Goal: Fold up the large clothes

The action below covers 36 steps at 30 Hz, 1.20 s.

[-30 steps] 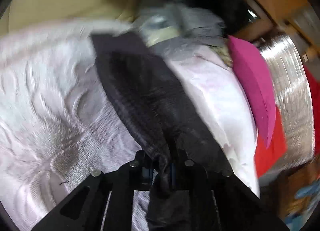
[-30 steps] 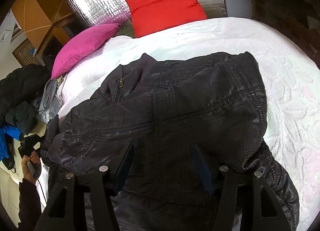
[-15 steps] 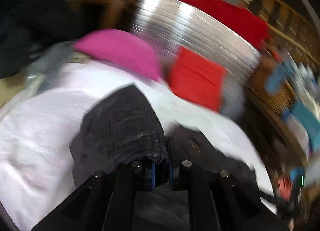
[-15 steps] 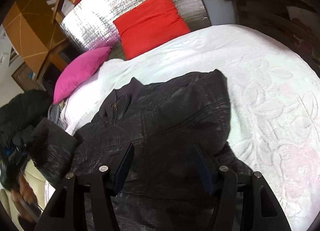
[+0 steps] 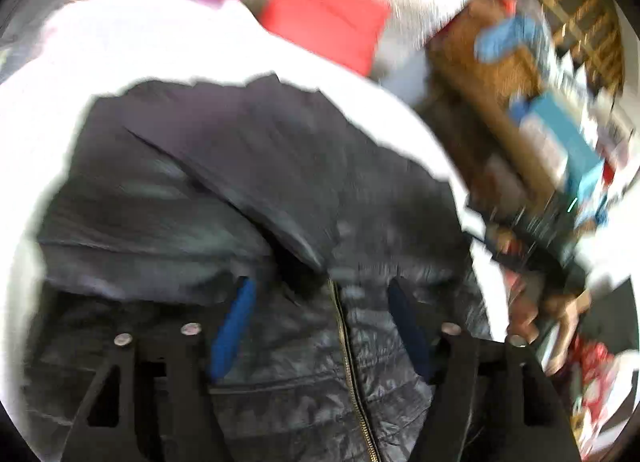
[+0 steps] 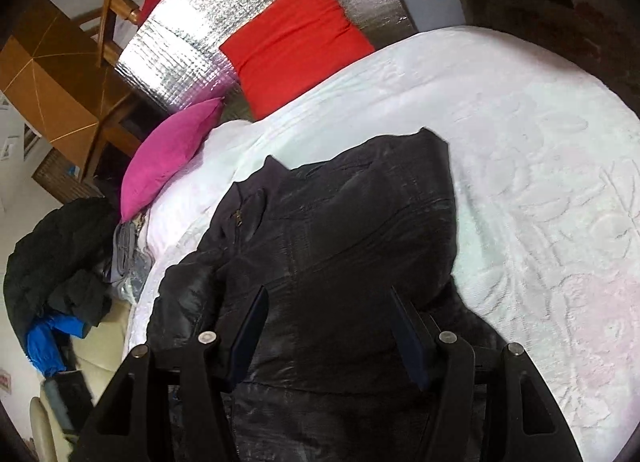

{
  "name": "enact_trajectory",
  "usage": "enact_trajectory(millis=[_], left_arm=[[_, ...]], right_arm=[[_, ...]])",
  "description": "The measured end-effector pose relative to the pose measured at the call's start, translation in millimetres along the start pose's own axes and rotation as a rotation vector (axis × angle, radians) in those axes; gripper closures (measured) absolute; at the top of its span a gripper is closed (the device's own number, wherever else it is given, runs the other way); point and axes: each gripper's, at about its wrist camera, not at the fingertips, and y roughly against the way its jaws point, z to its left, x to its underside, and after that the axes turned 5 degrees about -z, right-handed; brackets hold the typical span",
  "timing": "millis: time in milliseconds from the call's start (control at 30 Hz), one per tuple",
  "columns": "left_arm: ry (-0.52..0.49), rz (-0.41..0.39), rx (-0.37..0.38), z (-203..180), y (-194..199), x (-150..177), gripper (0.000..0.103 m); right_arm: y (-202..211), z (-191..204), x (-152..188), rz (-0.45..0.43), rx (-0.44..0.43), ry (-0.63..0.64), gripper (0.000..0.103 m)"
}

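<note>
Hovering over dark quilted zip-front jacket [image 6: 332,246] on white bedspread [image 6: 540,182] | left gripper [image 5: 320,326] wide, empty | right gripper [image 6: 332,334] wide, empty | risk: slick folded sleeve may slide open.

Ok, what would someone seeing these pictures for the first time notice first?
A big black jacket sprawls across the white bedspread, directly ahead of both sets of open jaws. Behind it, a red cushion leans on a silver foil panel, with a pink cushion to its left.

A red cushion [image 6: 294,44] leans on silver foil [image 6: 192,42], beside a pink cushion [image 6: 170,156].
</note>
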Motion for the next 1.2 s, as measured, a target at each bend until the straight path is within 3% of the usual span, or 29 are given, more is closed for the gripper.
enact_trajectory(millis=[100, 200, 300, 433, 533, 567, 600, 633, 667, 767, 833, 1033, 1100, 1133, 1200], left_arm=[[0.126, -0.099, 0.032, 33.2, 24.5, -23.9, 0.025], [0.274, -0.126, 0.072, 63.2, 22.5, -36.2, 0.025], [0.375, -0.109, 0.112, 79.4, 0.9, -47.8, 0.025], [0.448, -0.029, 0.099, 87.7, -45.1, -50.1, 0.025], [0.462, -0.035, 0.099, 82.0, -65.3, -50.6, 0.027], [0.457, -0.042, 0.095, 80.6, -68.0, -51.5, 0.033], [0.442, -0.052, 0.084, 77.2, -70.2, -53.3, 0.041], [0.414, -0.058, 0.073, 72.9, -71.3, -56.2, 0.063], [0.389, -0.055, 0.069, 72.9, -69.9, -58.5, 0.072], [0.288, -0.078, 0.034, 51.3, -66.2, -63.9, 0.075], [0.168, -0.093, 0.028, 18.8, -62.0, -63.5, 0.075], [-0.153, -0.051, 0.085, -80.1, -67.2, -39.6, 0.075], [-0.268, -0.014, 0.105, -108.3, -69.4, -22.0, 0.063], [-0.327, 0.025, 0.115, -121.6, -73.3, -11.8, 0.042], [-0.397, 0.081, 0.111, -135.2, -74.4, 4.2, 0.022]], right_arm=[[-4.8, 8.3, 3.4, 0.008, -0.012, 0.003, 0.038], [-8.6, 17.4, 8.7, 0.012, -0.015, 0.019, 0.038], [-15.1, 22.8, 13.1, 0.024, -0.012, 0.032, 0.038], [-20.2, 22.5, 14.1, 0.031, -0.002, 0.039, 0.038], [-21.6, 20.3, 12.8, 0.029, 0.007, 0.041, 0.038], [-22.1, 19.3, 12.7, 0.029, 0.013, 0.042, 0.038], [-22.5, 18.0, 12.4, 0.03, 0.018, 0.044, 0.038], [-22.8, 17.2, 12.2, 0.031, 0.023, 0.045, 0.038], [-21.5, 14.5, 11.3, 0.025, 0.032, 0.047, 0.038], [-13.1, 4.6, 5.0, -0.006, 0.043, 0.03, 0.038], [-6.0, -4.2, -1.6, -0.026, 0.042, 0.001, 0.038], [14.7, -30.6, -13.6, -0.058, -0.009, -0.099, 0.038], [17.0, -34.4, -14.3, -0.053, -0.023, -0.117, 0.038], [18.3, -35.8, -14.4, -0.05, -0.03, -0.123, 0.038], [19.4, -34.8, -14.0, -0.049, -0.039, -0.125, 0.038]])
